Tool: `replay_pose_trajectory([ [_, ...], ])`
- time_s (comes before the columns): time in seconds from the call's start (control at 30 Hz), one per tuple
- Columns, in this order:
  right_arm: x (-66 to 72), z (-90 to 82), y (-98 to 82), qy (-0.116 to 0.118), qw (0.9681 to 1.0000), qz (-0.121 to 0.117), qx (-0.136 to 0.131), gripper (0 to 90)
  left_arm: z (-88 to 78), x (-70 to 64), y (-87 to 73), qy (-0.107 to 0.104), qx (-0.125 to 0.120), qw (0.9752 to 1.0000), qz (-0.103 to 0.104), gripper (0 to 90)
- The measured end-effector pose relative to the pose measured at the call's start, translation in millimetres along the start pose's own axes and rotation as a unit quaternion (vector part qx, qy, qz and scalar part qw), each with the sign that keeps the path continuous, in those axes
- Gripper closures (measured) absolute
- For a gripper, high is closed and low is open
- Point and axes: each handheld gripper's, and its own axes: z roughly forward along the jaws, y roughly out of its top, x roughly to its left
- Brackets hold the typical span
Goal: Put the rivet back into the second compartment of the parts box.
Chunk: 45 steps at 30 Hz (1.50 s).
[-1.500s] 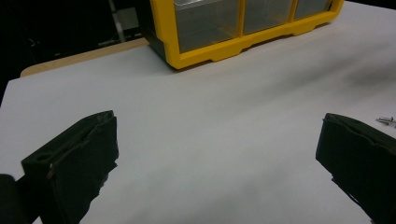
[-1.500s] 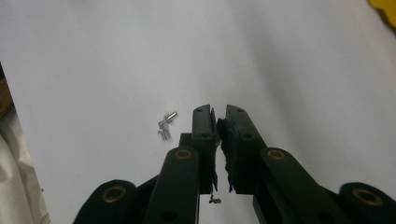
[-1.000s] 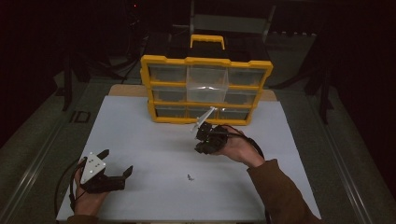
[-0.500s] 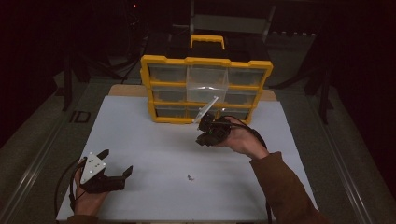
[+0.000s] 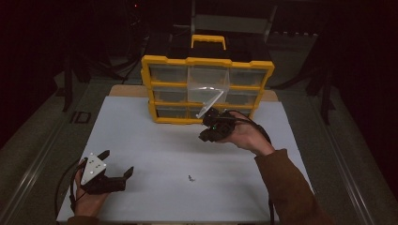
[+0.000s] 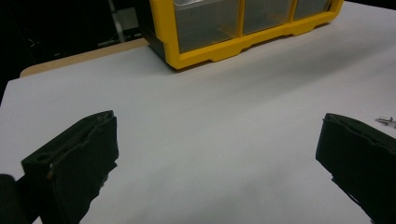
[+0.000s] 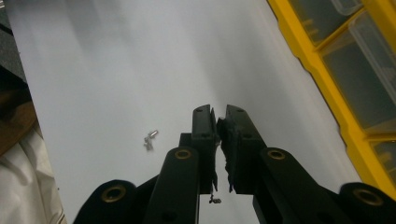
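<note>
A yellow plastic organiser with clear drawers [image 5: 206, 89] stands at the far side of the white worktop [image 5: 155, 140], a yellow carry handle on its top. One clear drawer in its middle column juts out and tilts downward at the front. Well in front of the organiser, on bare worktop between the two hands, lie a few small silver screws [image 5: 191, 178]; in the right gripper view the same screws [image 7: 150, 138] rest just to the left of the jaws, apart from them, and in the left gripper view one shows at the far right edge [image 6: 385, 120]. Nothing lies between the screws and either gripper.

The right gripper [image 5: 208, 132] is held above the worktop just in front of the organiser's lower right drawers, the person's hand and brown sleeve reaching in from the lower right, the wrist bent so the jaws aim down and back toward the near side. Its jaws stand almost together with a thin gap; a tiny dark speck shows low in that gap, too small to identify.

The left gripper [image 5: 116, 165] rests low at the near left corner, level with the worktop, its jaws spread wide with nothing between them, pointing toward the organiser.
</note>
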Motion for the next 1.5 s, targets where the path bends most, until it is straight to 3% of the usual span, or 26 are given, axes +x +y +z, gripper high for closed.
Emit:
replay_pose_trajectory([
  [0.5,-8.2,-24.2,10.5,-0.009,0.9999,0.001,-0.006,82.9,-0.2,0.1,0.0,0.000,-0.001,1.0000,0.000,0.0],
  [0.9,-14.2,-45.8,18.2,-0.010,0.9995,0.004,-0.029,82.8,-0.2,0.0,0.1,0.000,-0.001,1.0000,0.000,0.0],
  [1.2,-19.5,-56.1,25.6,-0.020,0.9996,0.002,-0.018,82.8,-0.1,0.2,0.1,0.000,-0.002,1.0000,0.000,0.0],
  [1.5,-19.2,-70.9,36.6,-0.022,0.9994,-0.003,-0.026,82.8,-0.1,0.4,0.1,-0.001,-0.002,1.0000,-0.001,0.0],
])
